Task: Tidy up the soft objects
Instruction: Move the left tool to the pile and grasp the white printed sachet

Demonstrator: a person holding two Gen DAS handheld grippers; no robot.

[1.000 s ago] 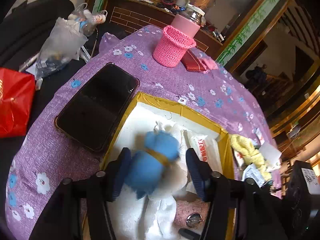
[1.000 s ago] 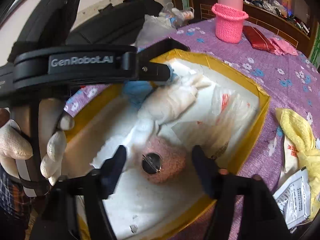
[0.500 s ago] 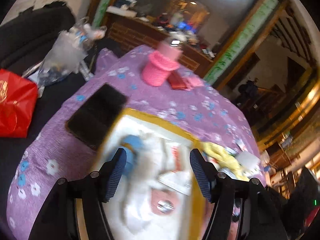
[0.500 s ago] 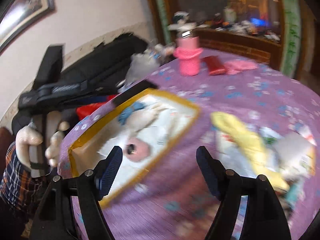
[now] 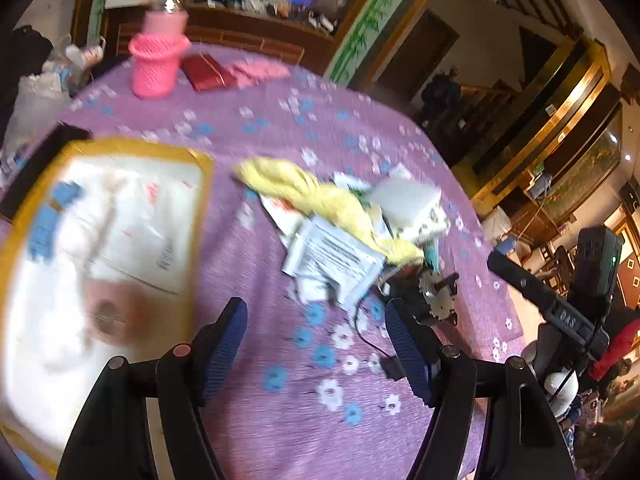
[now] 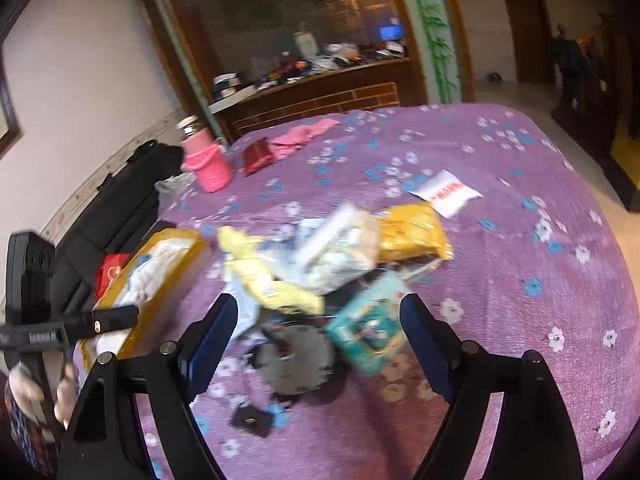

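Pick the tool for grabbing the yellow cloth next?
Right, probably. The right tool is open and aimed at the pile, with the yellow cloth just ahead of its fingers. The left tool, also open, sits farther from it.

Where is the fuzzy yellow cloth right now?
In the left wrist view, the soft yellow cloth lies mid-table on the purple flowered tablecloth, draped over the white paper packets, right of the yellow-rimmed box.

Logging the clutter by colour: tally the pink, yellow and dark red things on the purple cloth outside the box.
Pink: 2, the knitted holder and the pink cloth
Yellow: 2, the yellow towel and the yellow packet
Dark red: 1, the flat red pouch
Total: 5
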